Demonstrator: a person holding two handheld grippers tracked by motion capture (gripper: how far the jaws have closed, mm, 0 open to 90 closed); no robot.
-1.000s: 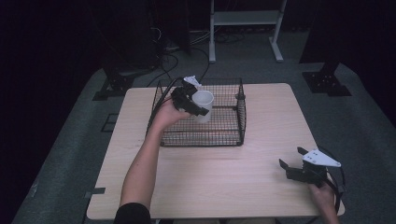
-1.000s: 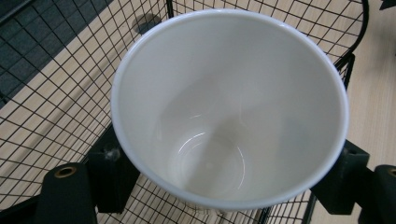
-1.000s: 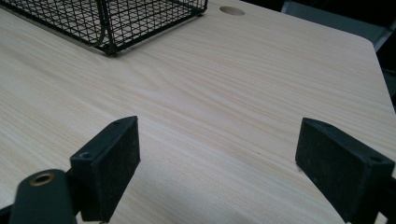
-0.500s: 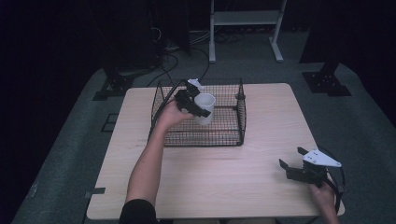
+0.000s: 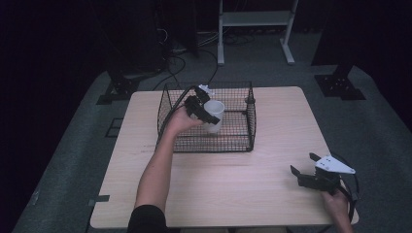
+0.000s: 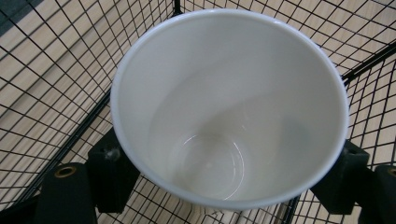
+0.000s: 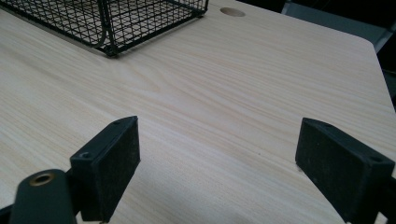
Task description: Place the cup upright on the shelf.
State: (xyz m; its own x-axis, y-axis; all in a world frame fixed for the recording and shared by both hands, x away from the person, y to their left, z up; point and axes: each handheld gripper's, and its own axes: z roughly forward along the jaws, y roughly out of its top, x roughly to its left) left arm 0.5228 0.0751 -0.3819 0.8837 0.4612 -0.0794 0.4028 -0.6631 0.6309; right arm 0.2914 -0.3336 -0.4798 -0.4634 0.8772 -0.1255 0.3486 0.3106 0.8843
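My left gripper (image 5: 208,115) is shut on a white cup (image 5: 214,114), held upright inside the black wire basket (image 5: 167,119) at the table's far middle. In the left gripper view the cup (image 6: 229,107) is seen from above, empty, with a black pad on either side of it and the basket mesh (image 6: 51,79) all around. Near the front right corner of the table my right gripper (image 5: 303,167) rests open. Its own view shows the two pads (image 7: 109,163) wide apart over bare wood, with nothing between them.
The light wooden table (image 5: 272,121) carries the basket, whose near corner (image 7: 109,49) appears at the top left of the right gripper view. A round hole (image 7: 232,11) sits in the tabletop. Beyond the table stand dark equipment bases (image 5: 340,87), cables and a white rack (image 5: 255,22).
My left hand has carried the cup down and a little toward the near side, deeper into the basket. The right gripper has stayed where it was.
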